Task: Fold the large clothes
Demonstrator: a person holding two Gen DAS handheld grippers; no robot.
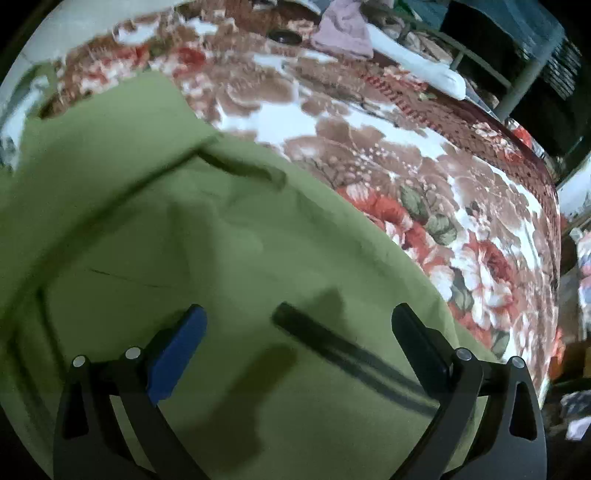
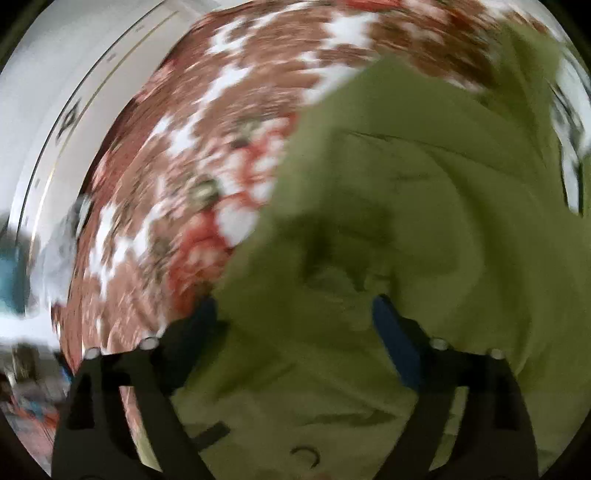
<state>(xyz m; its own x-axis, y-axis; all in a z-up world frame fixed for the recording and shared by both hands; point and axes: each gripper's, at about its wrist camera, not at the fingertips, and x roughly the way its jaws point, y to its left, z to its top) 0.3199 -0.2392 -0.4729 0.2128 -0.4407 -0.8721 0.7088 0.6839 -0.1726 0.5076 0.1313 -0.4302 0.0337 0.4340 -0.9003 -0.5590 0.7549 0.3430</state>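
A large olive-green garment (image 1: pixel 192 229) lies spread on a floral blanket (image 1: pixel 406 177). My left gripper (image 1: pixel 299 321) hovers over it, jaws wide apart, with only flat cloth below and a dark strap (image 1: pixel 343 354) running between the fingers. In the blurred right wrist view the same green garment (image 2: pixel 424 206) fills the right half. My right gripper (image 2: pixel 295 310) is open above its rumpled left edge. Its left finger (image 2: pixel 205 314) sits at the border of cloth and blanket, and its right finger (image 2: pixel 388 321) is over the cloth. Neither pad presses on the fabric.
The floral blanket (image 2: pixel 192 155) covers the bed. A pinkish garment (image 1: pixel 343 33) and a white bundle (image 1: pixel 417 62) lie at its far side by a metal frame (image 1: pixel 517 85). A small dark round object (image 1: pixel 284 36) rests on the blanket. A white panel (image 2: pixel 55 92) stands left.
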